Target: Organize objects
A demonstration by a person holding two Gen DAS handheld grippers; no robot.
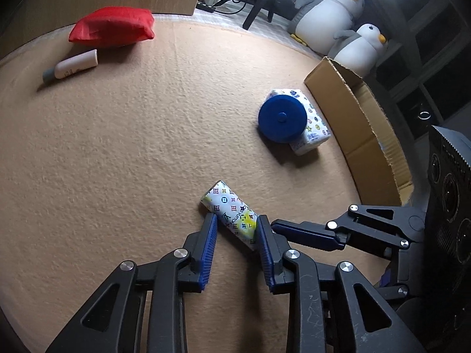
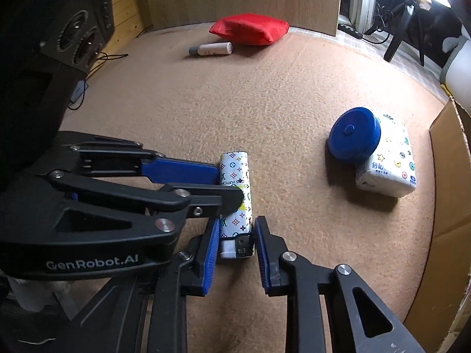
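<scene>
My left gripper (image 2: 232, 188) covers the middle of the lighter (image 2: 237, 176); the cardboard box (image 2: 447, 176) is cut at the edge.

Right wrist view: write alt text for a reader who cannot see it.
Both grippers close around a patterned lighter lying on tan carpet: the right gripper at its near end, the left gripper at its middle. To the right, a blue disc leans on a tissue pack beside a cardboard box; a red cushion and white tube lie behind.

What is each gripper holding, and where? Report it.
Both hold the patterned lighter on the carpet: the left gripper clamps its middle, the right gripper its end with the white and black cap.
</scene>
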